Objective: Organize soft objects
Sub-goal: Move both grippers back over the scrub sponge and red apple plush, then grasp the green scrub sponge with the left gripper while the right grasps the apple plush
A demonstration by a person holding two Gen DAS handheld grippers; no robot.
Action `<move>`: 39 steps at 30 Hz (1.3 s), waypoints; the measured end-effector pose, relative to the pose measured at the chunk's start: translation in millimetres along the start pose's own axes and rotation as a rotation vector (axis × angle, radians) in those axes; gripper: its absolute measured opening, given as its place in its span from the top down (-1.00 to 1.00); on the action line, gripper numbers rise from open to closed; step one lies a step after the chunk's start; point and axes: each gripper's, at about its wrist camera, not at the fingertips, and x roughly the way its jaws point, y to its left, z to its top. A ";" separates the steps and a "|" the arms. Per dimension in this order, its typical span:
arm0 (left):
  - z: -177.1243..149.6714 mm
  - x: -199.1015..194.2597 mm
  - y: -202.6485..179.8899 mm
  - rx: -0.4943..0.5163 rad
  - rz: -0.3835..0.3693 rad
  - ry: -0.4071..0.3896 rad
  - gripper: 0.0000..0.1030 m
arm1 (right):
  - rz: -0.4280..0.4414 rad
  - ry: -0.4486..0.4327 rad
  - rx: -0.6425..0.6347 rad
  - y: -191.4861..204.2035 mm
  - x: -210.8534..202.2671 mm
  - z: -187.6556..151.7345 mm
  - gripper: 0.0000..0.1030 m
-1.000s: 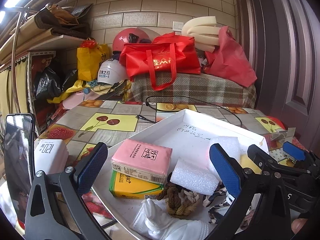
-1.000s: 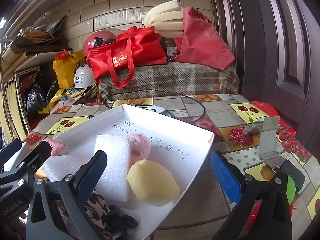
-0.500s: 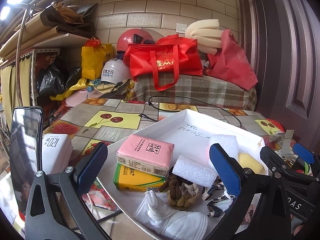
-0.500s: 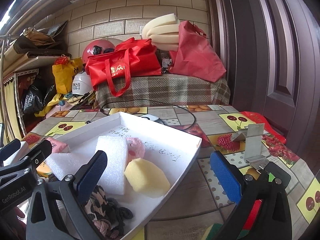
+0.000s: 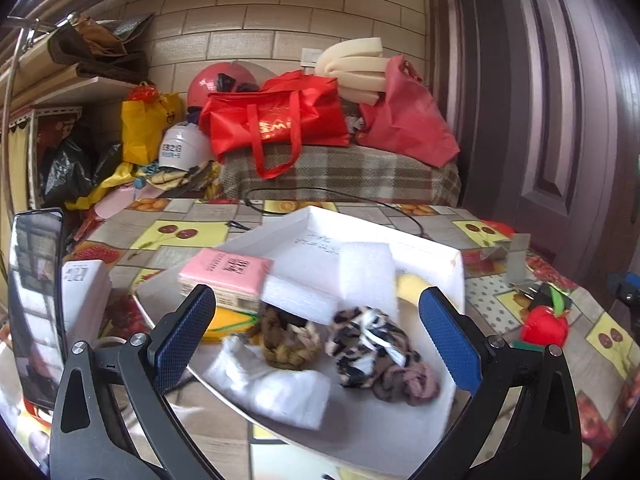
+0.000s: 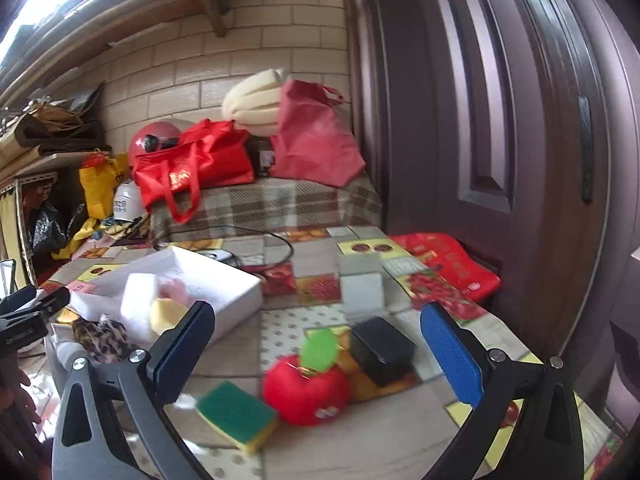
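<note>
A white tray [image 5: 448, 258] on the fruit-print table holds a pink tissue pack [image 5: 226, 270], white foam blocks [image 5: 366, 272], a yellow sponge [image 5: 410, 286], a braided rope [image 5: 286, 338], a leopard cloth [image 5: 372, 346] and a white glove [image 5: 276, 382]. My left gripper [image 5: 316, 340] hovers open just before the tray, empty. My right gripper [image 6: 316, 354] is open and empty above a red plush apple [image 6: 306, 392] and a green-and-yellow sponge [image 6: 238, 414], which lie right of the tray [image 6: 240, 296]. The left gripper's tips show at the left edge of the right wrist view.
A black box [image 6: 382, 350] sits behind the apple, with a grey metal stand [image 6: 362, 288] further back. A phone [image 5: 36, 300] and a white box [image 5: 86, 296] stand left of the tray. A cable [image 5: 320, 196], red bags and a plaid-covered bench lie beyond; a door is at the right.
My right gripper has swung right, away from the tray, and now faces the plush apple and green sponge. My left gripper has shifted right and slightly back from the tray.
</note>
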 end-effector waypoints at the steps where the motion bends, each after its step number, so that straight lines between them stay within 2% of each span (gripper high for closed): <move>1: -2.0 -1.8 -8.2 0.006 -0.045 0.018 -0.99 | 0.000 0.039 0.014 -14.0 2.2 -2.4 -0.99; 5: -13.3 -3.7 -60.9 0.104 -0.252 0.132 -0.99 | 0.048 0.168 0.048 -42.8 14.6 -14.5 -0.87; 8: -22.4 -1.1 -103.5 0.218 -0.329 0.220 -0.99 | 0.136 0.239 0.069 -37.2 26.6 -21.0 -0.85; 12: -29.3 2.8 -129.7 0.300 -0.299 0.270 -0.99 | 0.192 0.287 0.087 -16.8 46.3 -26.1 -0.84; 14: -30.7 6.7 -131.6 0.306 -0.266 0.289 -0.99 | 0.186 0.325 0.077 -7.2 62.3 -25.9 -0.77; 19: -32.6 11.9 -126.6 0.292 -0.231 0.307 -0.99 | 0.173 0.370 0.105 0.3 85.0 -26.7 -0.76; 23: -34.5 15.6 -129.5 0.312 -0.230 0.324 -0.99 | 0.179 0.416 0.078 5.3 93.3 -28.7 -0.43; 25: -35.2 15.1 -131.6 0.324 -0.231 0.323 -0.99 | 0.186 0.449 0.083 4.4 98.6 -31.3 -0.39; 26: -35.6 14.3 -132.5 0.328 -0.235 0.321 -0.99 | 0.196 0.462 0.098 2.2 102.2 -31.5 -0.22; 27: -35.7 13.6 -132.7 0.330 -0.241 0.318 -0.99 | 0.215 0.468 0.122 -1.6 103.2 -32.4 -0.18; 29: -36.2 12.3 -134.0 0.335 -0.251 0.316 -0.99 | 0.239 0.467 0.170 -12.3 100.1 -33.7 -0.12; 34: -36.7 24.1 -148.6 0.342 -0.310 0.355 -0.99 | 0.170 0.379 0.217 -49.3 67.1 -31.7 -0.12; 37: -38.0 38.8 -168.0 0.380 -0.302 0.386 -0.99 | 0.149 0.321 0.251 -66.5 54.0 -30.2 -0.12; 39: -42.5 47.6 -181.0 0.419 -0.284 0.419 -0.98 | 0.158 0.323 0.271 -69.7 55.9 -30.8 -0.12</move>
